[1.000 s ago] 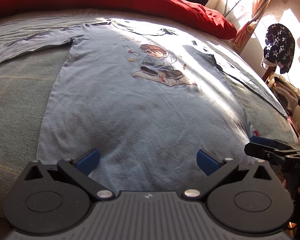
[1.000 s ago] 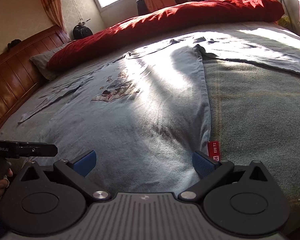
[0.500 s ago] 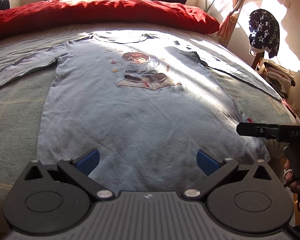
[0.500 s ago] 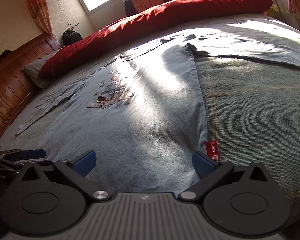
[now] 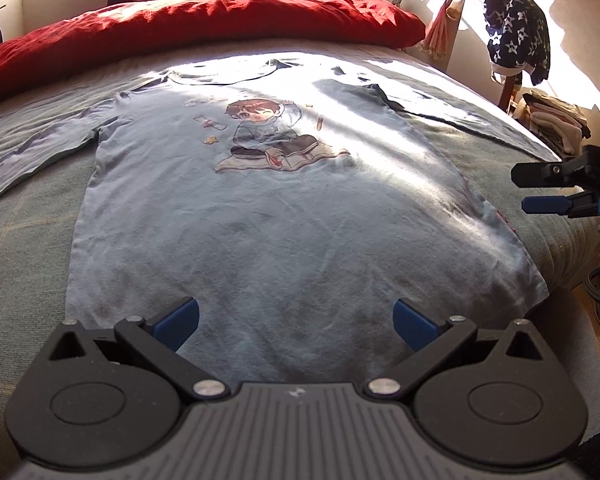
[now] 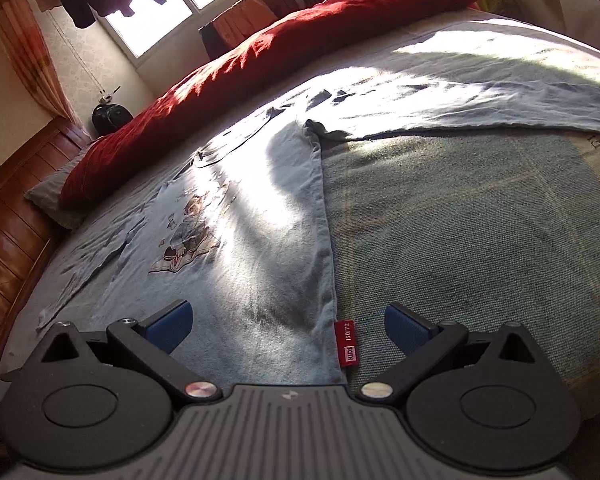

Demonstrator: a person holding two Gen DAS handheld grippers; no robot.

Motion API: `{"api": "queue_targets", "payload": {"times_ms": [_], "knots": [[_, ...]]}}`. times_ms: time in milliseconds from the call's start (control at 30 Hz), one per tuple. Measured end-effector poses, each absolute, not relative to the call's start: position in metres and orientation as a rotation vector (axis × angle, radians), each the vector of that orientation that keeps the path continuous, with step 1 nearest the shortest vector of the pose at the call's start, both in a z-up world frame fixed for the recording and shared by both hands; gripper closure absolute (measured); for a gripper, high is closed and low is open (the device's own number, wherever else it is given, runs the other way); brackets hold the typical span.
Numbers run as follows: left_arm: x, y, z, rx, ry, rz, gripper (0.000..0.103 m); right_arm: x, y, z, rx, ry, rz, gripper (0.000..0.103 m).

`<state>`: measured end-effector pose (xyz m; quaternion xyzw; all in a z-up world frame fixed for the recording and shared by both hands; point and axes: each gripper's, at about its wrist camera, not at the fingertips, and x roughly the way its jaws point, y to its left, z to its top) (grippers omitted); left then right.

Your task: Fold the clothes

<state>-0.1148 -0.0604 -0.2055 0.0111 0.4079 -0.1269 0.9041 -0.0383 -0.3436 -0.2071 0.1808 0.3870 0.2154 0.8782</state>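
**Now both grippers are backed off the hem, with nothing picked up**

So you have pulled up and away over the last second: your left gripper now takes in the whole long-sleeved shirt, collar to hem, where earlier it sat low over the bottom edge. Its jaws stand wide apart and empty. Your right gripper has swung out toward the shirt's right side seam, jaws also spread and empty, the red size tag lying between them.

The shirt lies flat and print-up on the bed, sleeves spread to both sides, the red duvet beyond the collar. I judge the spreading done and no fold begun; the seam by the tag looks like your likely first grasp.

Hard sunlight washes out the collar and right shoulder, so creases there are unreadable. The near hem disappears under each gripper body, and both cuffs run out of frame.
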Motion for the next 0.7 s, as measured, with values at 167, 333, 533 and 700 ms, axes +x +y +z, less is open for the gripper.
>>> {"api": "queue_targets", "payload": {"times_ms": [167, 333, 533, 700], "knots": [[-0.125, -0.045, -0.196, 0.023, 0.825, -0.229, 0.001, -0.037, -0.323, -0.192, 0.233, 0.765, 0.516, 0.000], [-0.141, -0.019, -0.187, 0.021, 0.800, -0.199, 0.001, -0.034, -0.280, -0.175, 0.085, 0.721, 0.633, 0.000], [-0.160, 0.002, -0.177, 0.029, 0.761, -0.237, 0.001, -0.041, -0.224, -0.159, -0.052, 0.685, 0.757, 0.006], [-0.166, 0.005, -0.176, 0.035, 0.743, -0.261, 0.001, -0.041, -0.187, -0.175, -0.076, 0.746, 0.815, 0.009]]}}
